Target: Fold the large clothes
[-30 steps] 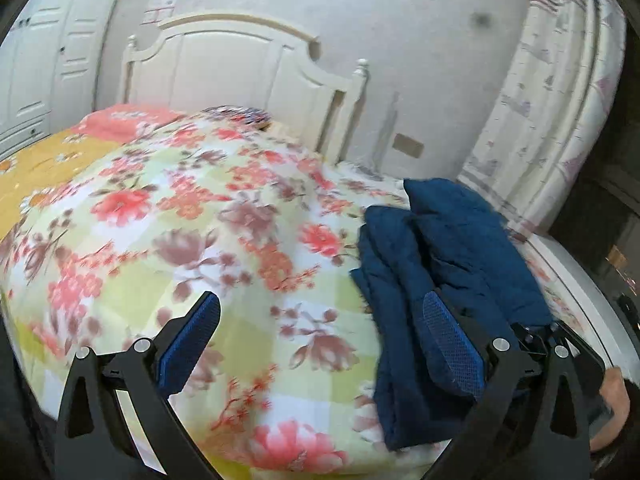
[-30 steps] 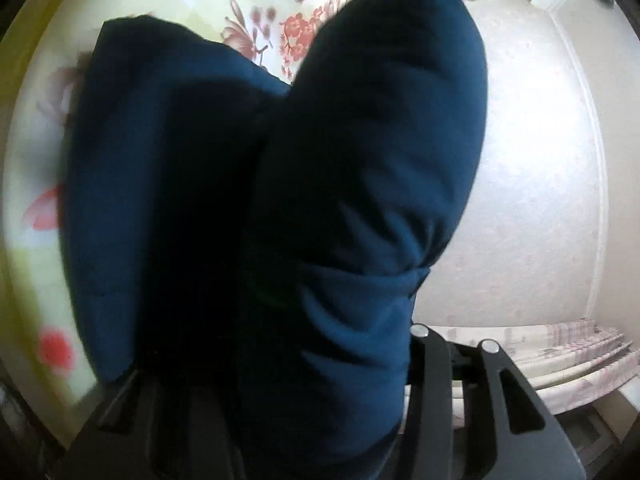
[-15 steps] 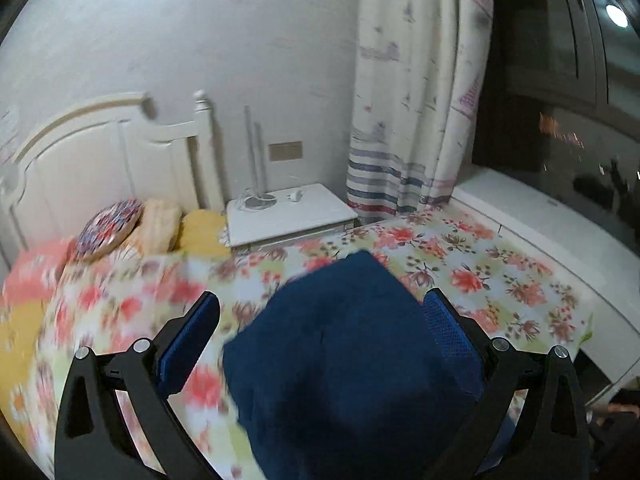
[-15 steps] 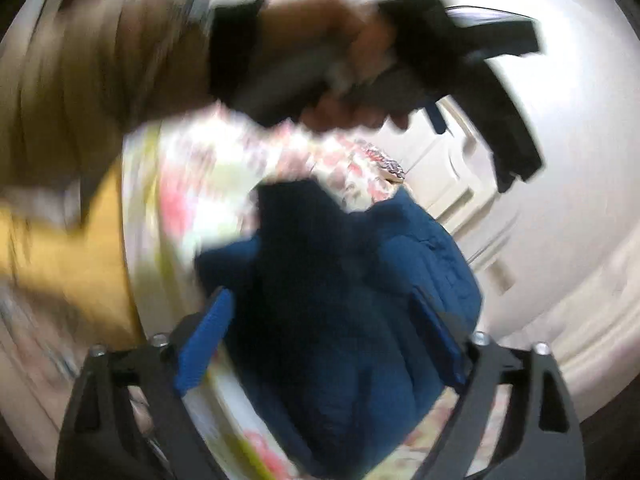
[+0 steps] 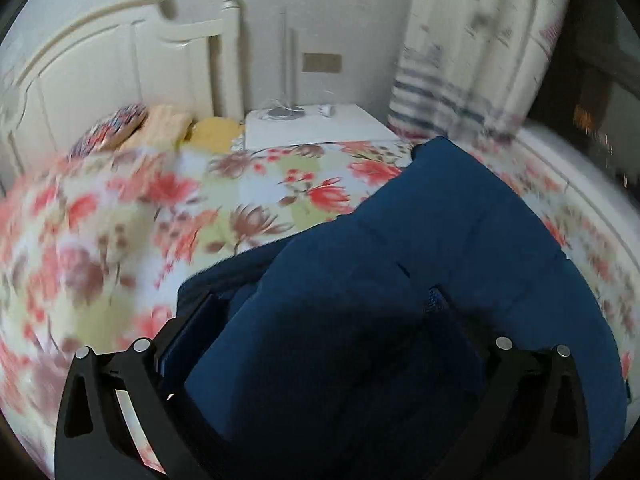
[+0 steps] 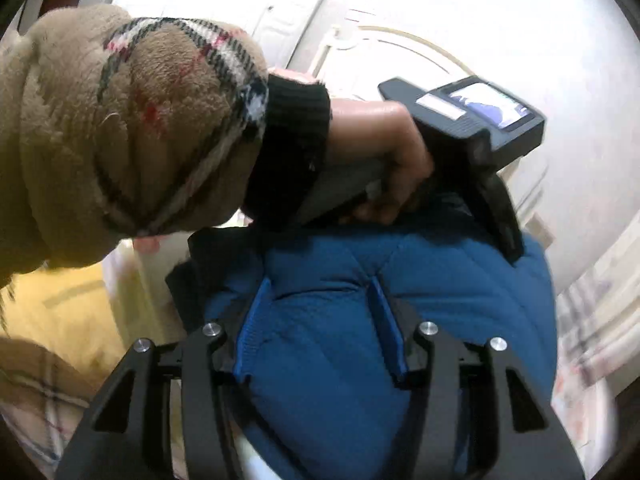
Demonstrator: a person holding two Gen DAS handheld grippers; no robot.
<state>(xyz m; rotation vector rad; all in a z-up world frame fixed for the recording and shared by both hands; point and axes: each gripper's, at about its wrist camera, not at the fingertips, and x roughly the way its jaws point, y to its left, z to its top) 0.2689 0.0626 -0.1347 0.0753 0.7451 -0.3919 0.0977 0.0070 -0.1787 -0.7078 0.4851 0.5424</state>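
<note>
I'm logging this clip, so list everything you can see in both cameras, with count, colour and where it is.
jacket: one, dark blue, quilted, bunched on the bed between both claws
bedspread: one, floral red on pale green and white, covering the bed
headboard: one, white, behind the pillows
pillows: about three, patterned, peach, yellow, by the headboard
nightstand: one, white, right of the headboard
curtain: one, pale with stripes, right of the nightstand
left hand: one, tan plaid sleeve, black cuff, above the jacket
left claw: black, blue pads, jacket between the fingers
right claw: black, blue pads, gripping a jacket fold
</note>
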